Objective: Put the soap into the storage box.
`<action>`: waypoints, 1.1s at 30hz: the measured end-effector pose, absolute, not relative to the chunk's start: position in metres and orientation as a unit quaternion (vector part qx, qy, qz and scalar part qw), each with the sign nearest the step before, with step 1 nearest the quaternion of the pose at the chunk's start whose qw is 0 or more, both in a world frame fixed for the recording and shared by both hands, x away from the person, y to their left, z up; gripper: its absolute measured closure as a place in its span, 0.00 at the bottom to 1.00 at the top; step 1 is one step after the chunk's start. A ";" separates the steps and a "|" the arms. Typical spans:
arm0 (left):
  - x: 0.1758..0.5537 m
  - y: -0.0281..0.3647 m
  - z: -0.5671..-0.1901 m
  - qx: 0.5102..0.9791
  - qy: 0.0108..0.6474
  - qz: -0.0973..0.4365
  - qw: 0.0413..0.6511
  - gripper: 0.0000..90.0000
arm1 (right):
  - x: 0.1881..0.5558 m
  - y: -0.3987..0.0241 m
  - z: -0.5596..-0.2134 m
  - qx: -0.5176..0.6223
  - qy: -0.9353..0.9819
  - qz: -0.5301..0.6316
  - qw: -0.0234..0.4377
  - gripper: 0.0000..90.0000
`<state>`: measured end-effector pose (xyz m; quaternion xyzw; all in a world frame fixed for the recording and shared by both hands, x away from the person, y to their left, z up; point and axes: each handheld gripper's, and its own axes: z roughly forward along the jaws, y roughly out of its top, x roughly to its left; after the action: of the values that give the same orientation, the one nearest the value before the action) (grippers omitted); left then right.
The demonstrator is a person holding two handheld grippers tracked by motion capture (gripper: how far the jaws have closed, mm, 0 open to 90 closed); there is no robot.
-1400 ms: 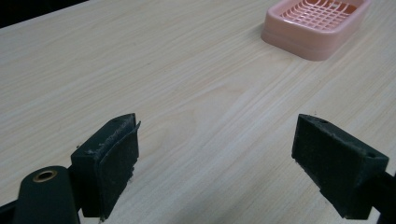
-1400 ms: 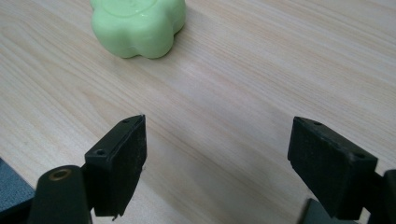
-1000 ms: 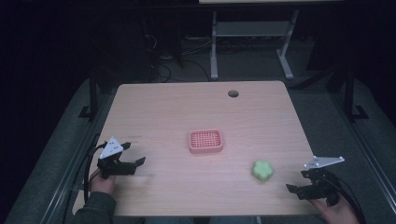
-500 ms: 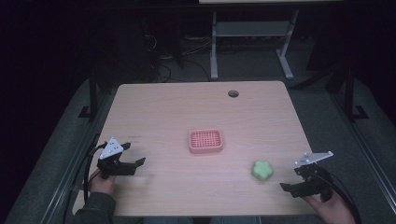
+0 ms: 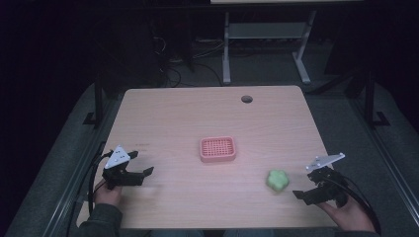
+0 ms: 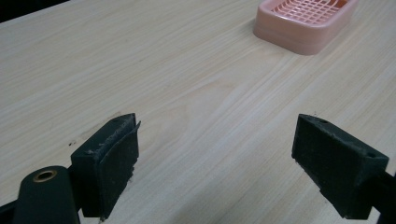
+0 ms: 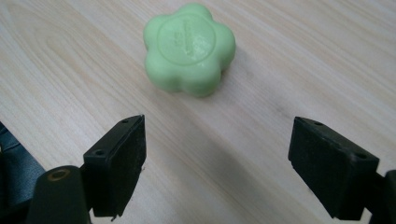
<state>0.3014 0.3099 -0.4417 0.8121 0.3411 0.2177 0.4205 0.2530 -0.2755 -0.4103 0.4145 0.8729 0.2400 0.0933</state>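
Note:
A green flower-shaped soap (image 5: 277,180) lies on the wooden table (image 5: 212,118) at the front right. In the right gripper view the soap (image 7: 188,48) sits just beyond the jaws. My right gripper (image 5: 300,193) is open, a short way to the right of the soap, nothing between its pads. A pink slotted soap dish (image 5: 218,149) stands at the table's middle; its corner (image 6: 306,22) appears at the top right of the left gripper view. My left gripper (image 5: 144,174) is open at the front left, empty, low over bare wood (image 6: 215,140).
A round cable hole (image 5: 246,99) is in the table near its far edge. A metal stand (image 5: 262,44) and cables lie on the dark floor behind the table. The table's near edge runs just beneath both hands.
My right gripper has moved left and a little toward the soap. The left gripper has stayed where it was. The soap and dish have not moved.

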 end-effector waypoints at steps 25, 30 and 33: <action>0.300 0.310 -0.441 0.808 0.346 0.216 0.426 0.16 | 0.283 -0.239 -0.405 0.378 0.898 0.213 0.075 0.19; 0.300 0.310 -0.441 0.807 0.345 0.217 0.427 0.16 | 0.288 -0.232 -0.407 0.375 0.901 0.205 0.070 0.19; 0.300 0.311 -0.441 0.806 0.345 0.218 0.430 0.16 | 0.292 -0.228 -0.409 0.370 0.904 0.202 0.069 0.19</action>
<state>0.3003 0.3109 -0.4408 0.8055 0.3448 0.2183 0.4297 0.2919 -0.2281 -0.4087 0.3701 0.9043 0.2015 0.0685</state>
